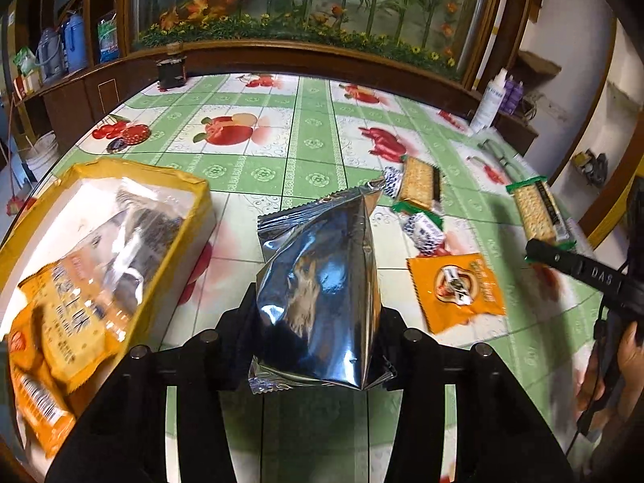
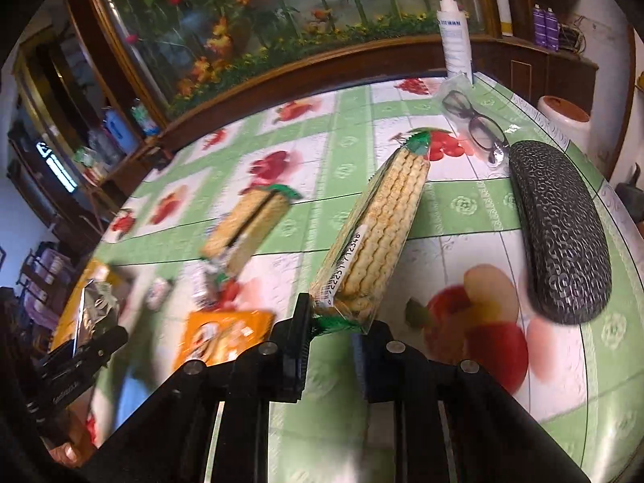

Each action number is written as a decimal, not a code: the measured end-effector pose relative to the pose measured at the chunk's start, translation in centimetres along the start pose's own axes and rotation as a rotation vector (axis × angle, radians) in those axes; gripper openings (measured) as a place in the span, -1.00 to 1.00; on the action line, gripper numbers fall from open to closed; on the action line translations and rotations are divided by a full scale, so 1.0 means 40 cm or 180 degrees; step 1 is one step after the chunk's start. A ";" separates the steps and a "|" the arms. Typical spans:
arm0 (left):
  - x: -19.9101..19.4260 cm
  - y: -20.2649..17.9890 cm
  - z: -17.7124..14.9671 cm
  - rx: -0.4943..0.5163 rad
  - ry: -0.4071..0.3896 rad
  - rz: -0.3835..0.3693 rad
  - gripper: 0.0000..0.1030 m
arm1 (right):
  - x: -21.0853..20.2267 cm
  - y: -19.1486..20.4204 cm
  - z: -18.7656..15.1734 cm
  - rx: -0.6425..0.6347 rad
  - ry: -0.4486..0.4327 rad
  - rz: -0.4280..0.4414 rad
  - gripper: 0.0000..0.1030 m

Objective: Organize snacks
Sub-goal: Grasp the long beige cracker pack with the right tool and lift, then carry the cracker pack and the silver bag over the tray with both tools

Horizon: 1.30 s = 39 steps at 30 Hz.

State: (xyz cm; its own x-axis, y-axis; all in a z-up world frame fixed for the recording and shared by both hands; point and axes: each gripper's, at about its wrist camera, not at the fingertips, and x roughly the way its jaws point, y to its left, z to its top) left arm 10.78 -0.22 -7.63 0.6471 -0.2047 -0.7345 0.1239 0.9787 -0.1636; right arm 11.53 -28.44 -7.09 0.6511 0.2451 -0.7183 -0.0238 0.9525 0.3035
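Left side of the right wrist view was motion-blurred, so the second cracker pack (image 2: pixel 249 225) and orange sachet (image 2: pixel 219 336) there were hard to read; print on the packs in the yellow box (image 1: pixel 120 169) was smeared too, and the box was cut off at the frame edge; left hand-held gripper (image 1: pixel 318 322) was clamped on the lower part of a silver foil bag (image 1: pixel 322 281), bag standing up between the fingers above the surface (image 1: pixel 314 141), just right of the box; right hand-held gripper (image 2: pixel 332 324) was closed narrow on the green crimped end of a cracker pack (image 2: pixel 378 229), pack angled up and away from the fingers, far end off the surface as far as I could tell; loose on the surface between the two: wrapped candies (image 1: pixel 422 229), orange sachet, second cracker pack; glasses (image 2: pixel 479 129) in a clear sleeve, black textured case (image 2: pixel 563 233) and white spray bottle (image 2: pixel 455 36) sat at the right side.
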 end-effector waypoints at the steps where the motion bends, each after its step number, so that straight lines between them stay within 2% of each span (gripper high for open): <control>1: -0.017 0.007 -0.005 -0.0022 -0.0025 -0.0040 -0.13 | -0.019 0.012 -0.011 -0.0018 -0.0029 0.0104 -0.63; 8: -0.126 0.061 -0.050 -0.0197 -0.0125 -0.0251 -0.13 | -0.094 0.112 -0.082 -0.0137 -0.0071 0.0586 -0.63; 18: -0.222 0.110 -0.120 -0.0288 -0.0220 -0.0243 -0.13 | -0.131 0.247 -0.166 -0.0399 0.0009 0.0926 -0.64; 29: -0.309 0.178 -0.147 -0.0397 -0.0431 0.0098 -0.12 | -0.157 0.368 -0.195 -0.0676 0.0010 0.1137 -0.64; 35: -0.337 0.251 -0.154 -0.0494 -0.0491 0.0535 -0.12 | -0.159 0.459 -0.214 -0.0886 0.0062 0.1301 -0.64; 39: -0.348 0.306 -0.161 -0.0605 -0.0504 0.0725 -0.12 | -0.145 0.525 -0.223 -0.1023 0.0117 0.1412 -0.65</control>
State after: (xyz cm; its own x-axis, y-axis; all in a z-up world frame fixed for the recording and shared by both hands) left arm -1.56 14.50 -3.66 0.7527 0.0384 -0.6572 -0.1702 0.9757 -0.1379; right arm 0.50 -8.26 -2.13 0.4989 0.6365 -0.5881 -0.5244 0.7620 0.3799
